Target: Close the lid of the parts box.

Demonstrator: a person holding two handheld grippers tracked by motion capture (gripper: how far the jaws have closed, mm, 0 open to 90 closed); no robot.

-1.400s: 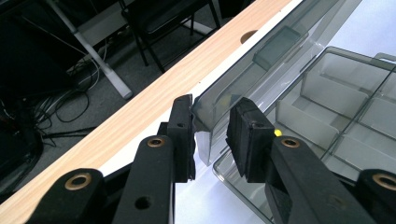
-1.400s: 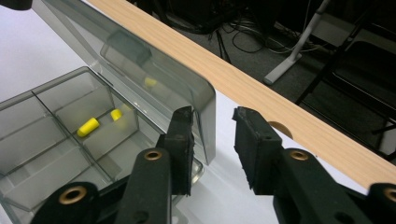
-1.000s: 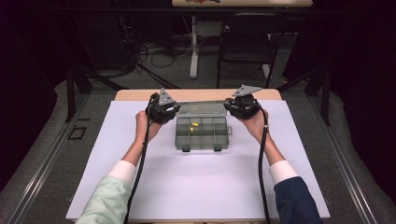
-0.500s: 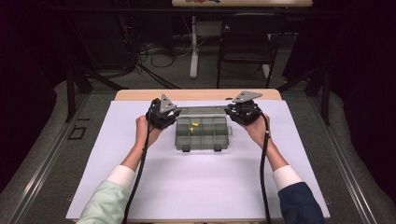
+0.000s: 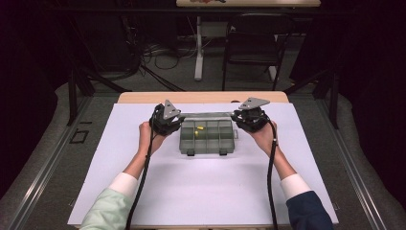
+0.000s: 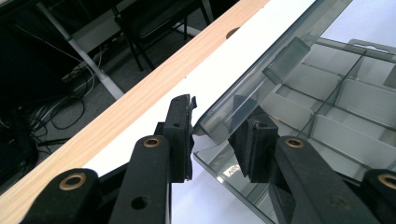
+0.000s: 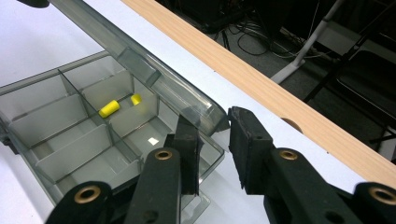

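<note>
A grey see-through compartment box (image 5: pixel 203 140) lies mid-table with its lid (image 5: pixel 206 115) swung up along the far side. Yellow pieces (image 5: pixel 200 128) lie in one far compartment. My left gripper (image 5: pixel 180 118) is shut on the lid's left corner. In the left gripper view the corner of the lid (image 6: pixel 271 60) sits between the pads of the left gripper (image 6: pixel 212 137), above the box (image 6: pixel 327 107). My right gripper (image 5: pixel 235 116) is shut on the right corner. There the lid (image 7: pixel 140 65) ends between the pads of the right gripper (image 7: pixel 214 140), with two yellow pieces (image 7: pixel 109 108) in the box (image 7: pixel 60 140).
A white sheet (image 5: pixel 201 191) covers the table, with a strip of bare wood (image 5: pixel 201 97) along the far edge. Beyond it stand a dark chair (image 5: pixel 251 43) and a white stand (image 5: pixel 198 48), with cables on the floor. Latches sit on the box's near side.
The lid now shows as a thinner strip in the high view than a second ago. Both grippers, still on its corners, sit slightly lower in the picture.
</note>
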